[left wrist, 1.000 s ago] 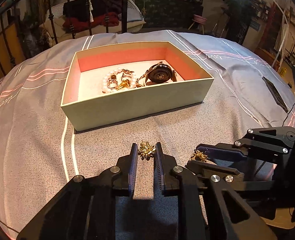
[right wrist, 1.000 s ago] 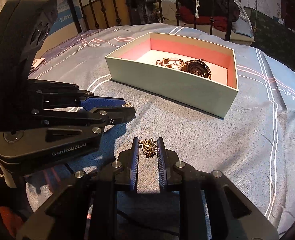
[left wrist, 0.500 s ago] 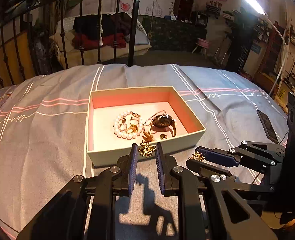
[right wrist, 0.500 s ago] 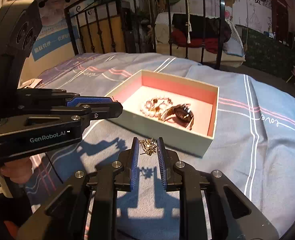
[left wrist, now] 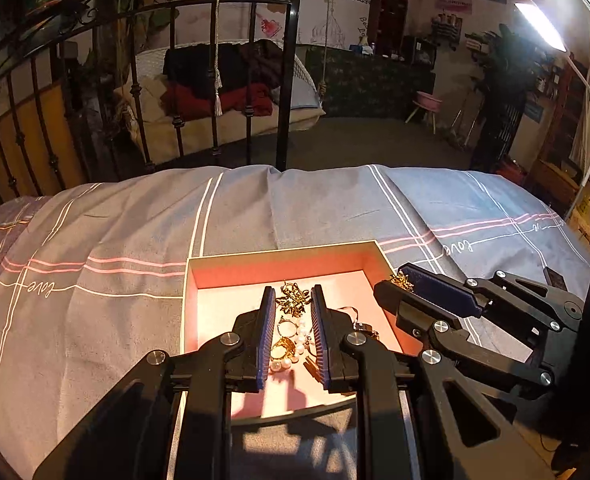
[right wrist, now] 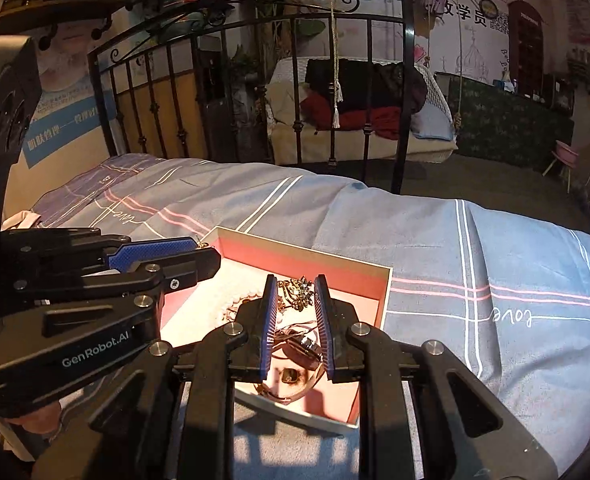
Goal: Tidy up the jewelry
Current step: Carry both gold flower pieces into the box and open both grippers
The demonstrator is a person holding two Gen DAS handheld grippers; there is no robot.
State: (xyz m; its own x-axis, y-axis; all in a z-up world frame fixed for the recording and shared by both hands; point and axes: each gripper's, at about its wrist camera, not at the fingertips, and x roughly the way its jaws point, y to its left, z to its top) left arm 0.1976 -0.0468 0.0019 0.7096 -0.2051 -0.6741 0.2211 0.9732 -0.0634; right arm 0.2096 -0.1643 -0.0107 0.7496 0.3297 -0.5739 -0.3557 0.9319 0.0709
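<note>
Grey striped bedding (left wrist: 115, 240) now fills mid-frame; a second ago both grippers hung low over it, short of the box (left wrist: 283, 258). The left gripper (left wrist: 293, 304) has since risen over the box's pink interior, clamped on a gold brooch (left wrist: 293, 300). The right gripper (right wrist: 295, 294) likewise pinches its gold ornament (right wrist: 297, 288) above the box's right part.

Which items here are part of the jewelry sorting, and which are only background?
Job:
- left gripper holding a gold brooch
- right gripper holding a second gold brooch
- open box holding pearl bracelet, watch

Background:
- striped bedspread
- iron bed frame
- pink stool
</note>
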